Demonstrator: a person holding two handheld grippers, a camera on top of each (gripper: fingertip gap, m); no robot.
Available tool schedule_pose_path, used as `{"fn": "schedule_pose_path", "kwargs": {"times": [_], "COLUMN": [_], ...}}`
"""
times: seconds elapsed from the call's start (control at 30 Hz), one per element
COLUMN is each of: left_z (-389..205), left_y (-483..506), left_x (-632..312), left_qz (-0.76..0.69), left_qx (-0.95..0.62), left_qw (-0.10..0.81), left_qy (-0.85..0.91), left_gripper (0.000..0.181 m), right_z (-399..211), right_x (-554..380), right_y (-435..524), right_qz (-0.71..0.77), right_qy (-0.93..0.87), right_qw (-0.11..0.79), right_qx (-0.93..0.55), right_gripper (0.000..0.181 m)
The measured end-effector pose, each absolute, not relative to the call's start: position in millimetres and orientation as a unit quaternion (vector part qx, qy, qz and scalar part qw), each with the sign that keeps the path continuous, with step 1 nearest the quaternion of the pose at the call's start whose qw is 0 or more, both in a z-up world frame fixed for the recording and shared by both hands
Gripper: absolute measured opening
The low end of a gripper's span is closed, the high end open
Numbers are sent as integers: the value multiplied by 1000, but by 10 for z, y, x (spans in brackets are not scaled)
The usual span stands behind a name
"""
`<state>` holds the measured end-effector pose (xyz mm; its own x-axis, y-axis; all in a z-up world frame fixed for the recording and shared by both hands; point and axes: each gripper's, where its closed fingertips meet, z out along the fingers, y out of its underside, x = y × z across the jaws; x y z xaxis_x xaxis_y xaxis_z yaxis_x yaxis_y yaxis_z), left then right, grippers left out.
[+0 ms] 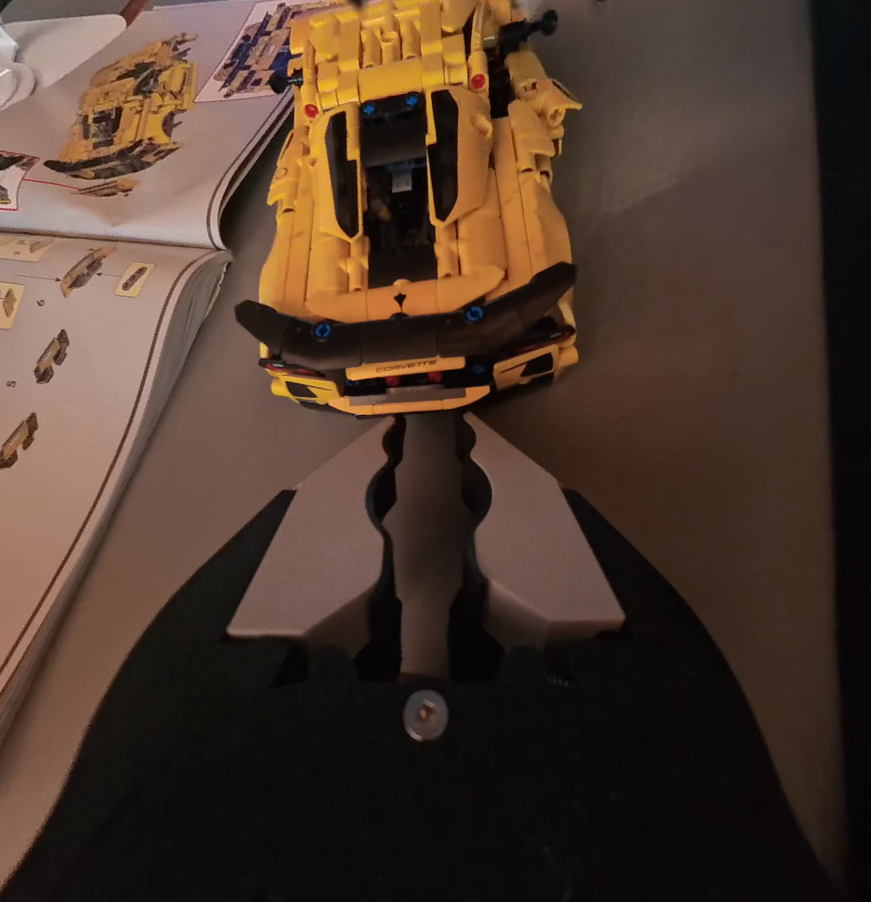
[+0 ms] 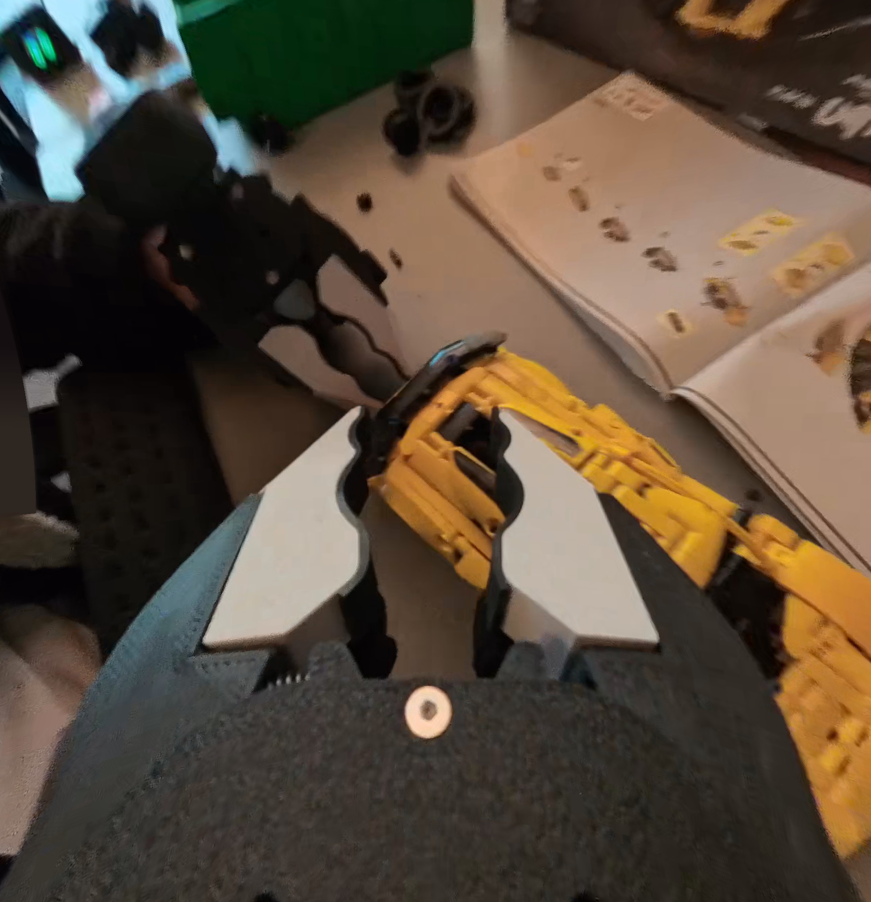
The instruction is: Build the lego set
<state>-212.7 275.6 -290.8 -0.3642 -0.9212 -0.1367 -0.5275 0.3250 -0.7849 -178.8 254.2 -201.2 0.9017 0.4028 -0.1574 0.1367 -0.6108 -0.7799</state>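
Car model, yellow, nearly complete, sitting on counter just beyond left gripper; fingers slightly spread, holding nothing, tips near rear bumper. Right gripper hovering over rear deck, fingers spread, touching uncertain, picture blurred. Instruction booklet lying open left of left fingers. Tyres waiting far beyond right fingers. Judging late stage: wheels likely remaining; next move calling for steadying body, fetching tyre.

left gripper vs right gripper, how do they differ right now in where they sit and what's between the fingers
The left gripper sits just behind the yellow car's rear bumper, with only bare table between its fingers. The right gripper comes in from the car's side near the black spoiler, with the car's rear bodywork between its fingers. Both are open and share the same black-and-grey build.
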Motion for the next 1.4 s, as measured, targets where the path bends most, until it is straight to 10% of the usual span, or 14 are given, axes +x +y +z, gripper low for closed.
{"fn": "schedule_pose_path", "kwargs": {"times": [0.43, 0.73, 1.4], "left_z": [-2899, -2921, -2731], "left_y": [2753, 2700, 2730], "left_x": [-2120, -2122, -2052], "left_qz": [-316, -310, -372], "left_qx": [-478, -466, -470], "left_qw": [306, 310, 324], "left_qy": [760, 769, 732], "left_gripper": [19, 19, 20], "right_z": [-2582, -2591, -2538], "right_x": [-2075, -1964, -1910], "right_y": [2805, 2836, 2729], "right_qz": [-16, -147, -66], "right_qy": [-101, -134, -120], "right_qw": [300, 305, 324], "right_qx": [-948, -931, -936], "right_gripper": [70, 48, 49]}}
